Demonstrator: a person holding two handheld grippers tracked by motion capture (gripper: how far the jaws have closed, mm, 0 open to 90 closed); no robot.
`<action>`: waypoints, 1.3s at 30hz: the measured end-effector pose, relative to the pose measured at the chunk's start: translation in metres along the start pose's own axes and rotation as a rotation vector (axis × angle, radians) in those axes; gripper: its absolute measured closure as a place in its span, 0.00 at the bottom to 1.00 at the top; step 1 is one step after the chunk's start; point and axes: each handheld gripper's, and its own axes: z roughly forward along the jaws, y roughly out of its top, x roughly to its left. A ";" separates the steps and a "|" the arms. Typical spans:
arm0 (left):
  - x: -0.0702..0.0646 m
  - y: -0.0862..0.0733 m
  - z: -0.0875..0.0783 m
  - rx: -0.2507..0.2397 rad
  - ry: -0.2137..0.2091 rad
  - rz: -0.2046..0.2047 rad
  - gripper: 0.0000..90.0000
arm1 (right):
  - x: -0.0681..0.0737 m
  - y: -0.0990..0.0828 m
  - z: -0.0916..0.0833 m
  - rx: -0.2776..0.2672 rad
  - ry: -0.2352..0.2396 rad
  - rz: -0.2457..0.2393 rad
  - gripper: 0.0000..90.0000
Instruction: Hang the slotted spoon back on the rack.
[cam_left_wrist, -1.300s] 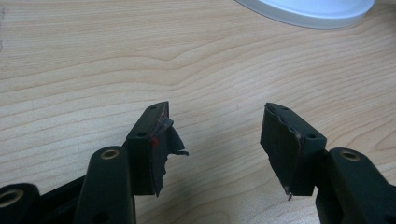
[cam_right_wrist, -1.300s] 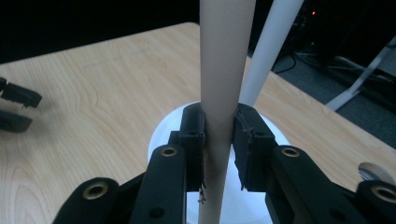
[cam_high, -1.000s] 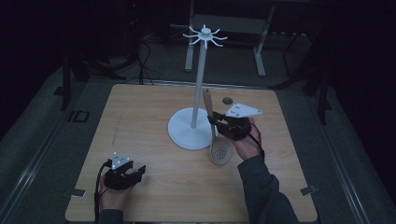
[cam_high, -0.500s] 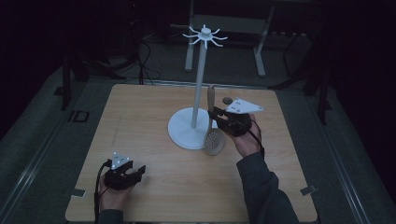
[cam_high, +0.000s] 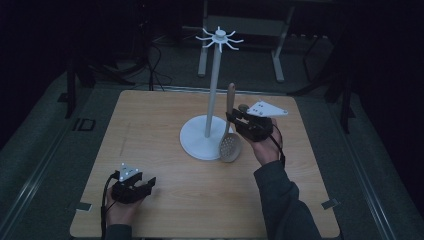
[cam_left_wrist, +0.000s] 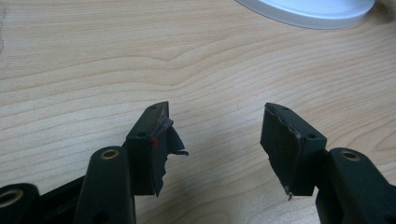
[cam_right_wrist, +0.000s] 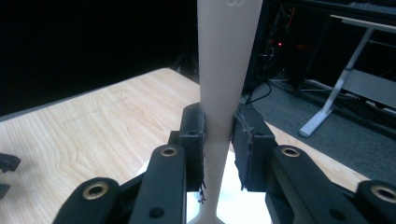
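Wood-grain surface (cam_high: 165, 120) carries a white stand (cam_high: 214, 95) with a round base and a ring of hooks at its top. Right tool (cam_high: 234, 120) grips the handle of a wooden slotted spoon (cam_high: 230, 146), its jaws pressed on both sides of the pale handle; the spoon stands nearly upright, its perforated bowl down beside the base. Left tool (cam_left_wrist: 215, 135) rests near the front left corner, jaws wide apart, holding nothing.

1. A hook stand (cam_high: 212, 100) rises at the centre of the counter (cam_high: 165, 120).
2. A slotted spoon (cam_high: 230, 131) stands upright just right of its base, in the right hand-held gripper (cam_high: 234, 118).
3. The left hand-held gripper (cam_high: 150, 183) rests near the counter's front-left corner.
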 end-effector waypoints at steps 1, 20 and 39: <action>0.000 0.000 0.000 0.001 0.000 0.000 0.48 | -0.001 0.001 -0.001 -0.004 0.000 0.005 0.83; 0.001 0.000 0.000 0.002 0.002 0.000 0.48 | -0.009 0.022 -0.005 -0.058 -0.029 0.037 0.83; 0.001 -0.001 -0.001 -0.003 0.001 -0.004 0.48 | -0.012 0.042 -0.010 -0.100 -0.030 0.052 0.83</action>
